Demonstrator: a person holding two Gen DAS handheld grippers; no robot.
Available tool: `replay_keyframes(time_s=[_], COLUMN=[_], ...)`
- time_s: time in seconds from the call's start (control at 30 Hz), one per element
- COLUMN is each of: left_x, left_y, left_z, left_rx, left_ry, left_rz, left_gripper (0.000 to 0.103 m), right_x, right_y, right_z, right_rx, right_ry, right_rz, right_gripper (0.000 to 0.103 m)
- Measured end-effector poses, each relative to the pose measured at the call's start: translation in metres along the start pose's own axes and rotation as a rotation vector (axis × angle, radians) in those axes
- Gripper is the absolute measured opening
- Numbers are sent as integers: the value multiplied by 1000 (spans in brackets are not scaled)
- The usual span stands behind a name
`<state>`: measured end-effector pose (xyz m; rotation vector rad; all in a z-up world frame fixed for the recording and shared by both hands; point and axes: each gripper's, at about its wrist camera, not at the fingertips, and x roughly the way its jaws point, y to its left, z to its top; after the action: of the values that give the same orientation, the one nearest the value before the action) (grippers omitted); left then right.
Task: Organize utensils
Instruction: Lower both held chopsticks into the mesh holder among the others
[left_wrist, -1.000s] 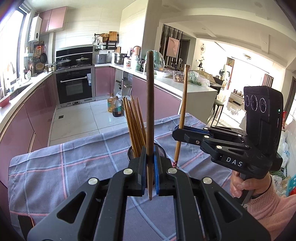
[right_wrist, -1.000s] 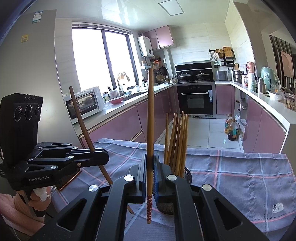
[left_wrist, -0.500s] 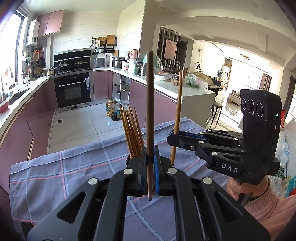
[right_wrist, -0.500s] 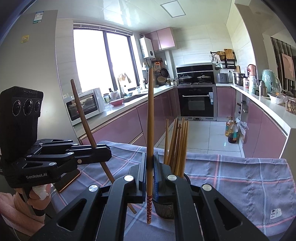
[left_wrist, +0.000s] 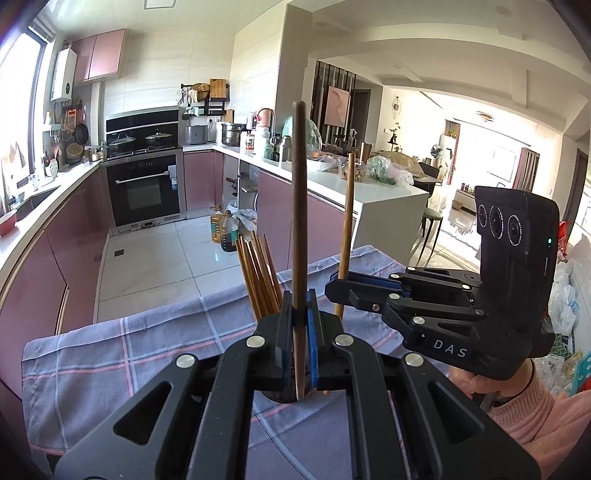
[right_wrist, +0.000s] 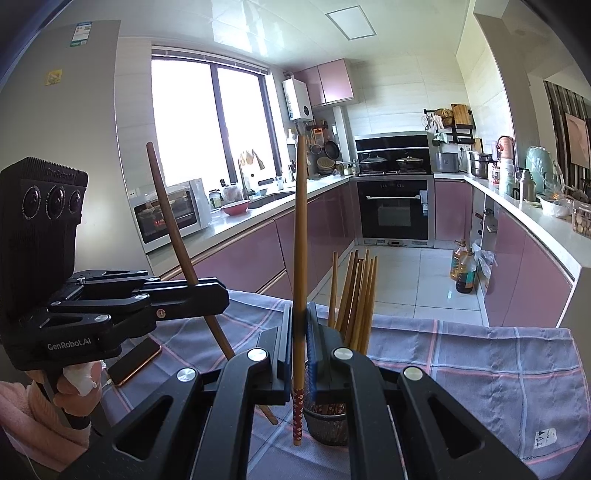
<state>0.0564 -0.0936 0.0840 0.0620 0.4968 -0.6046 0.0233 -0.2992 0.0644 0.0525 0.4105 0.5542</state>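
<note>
Jaws of both grippers are clenched, each on one upright chopstick: the left gripper (left_wrist: 300, 325) grips a dark chopstick (left_wrist: 298, 206), the right gripper (right_wrist: 300, 332) a lighter chopstick (right_wrist: 300, 236). Both tips hang just above the mesh holder (right_wrist: 328, 424) of chopsticks, the left nearer its mouth. Below lies a checked cloth (right_wrist: 480, 354) on the worktop, with kitchen cabinets (right_wrist: 317, 229) beyond.
</note>
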Motion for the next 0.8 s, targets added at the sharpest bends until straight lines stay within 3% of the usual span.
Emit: replay_keyframes(time_s=[0.47,0.8], left_x=[1,12], left_y=[7,5], left_z=[12,7], left_rx=[-19,-32], left_ry=[-39,-24], left_rz=[-4,-2], left_gripper=[8,8], right_x=[4,10], right_y=[-4,-8], right_z=[17,15], right_rx=[-8,-4], right_ry=[-35,-26], right_rz=[-5,-12], right_gripper=[6,6])
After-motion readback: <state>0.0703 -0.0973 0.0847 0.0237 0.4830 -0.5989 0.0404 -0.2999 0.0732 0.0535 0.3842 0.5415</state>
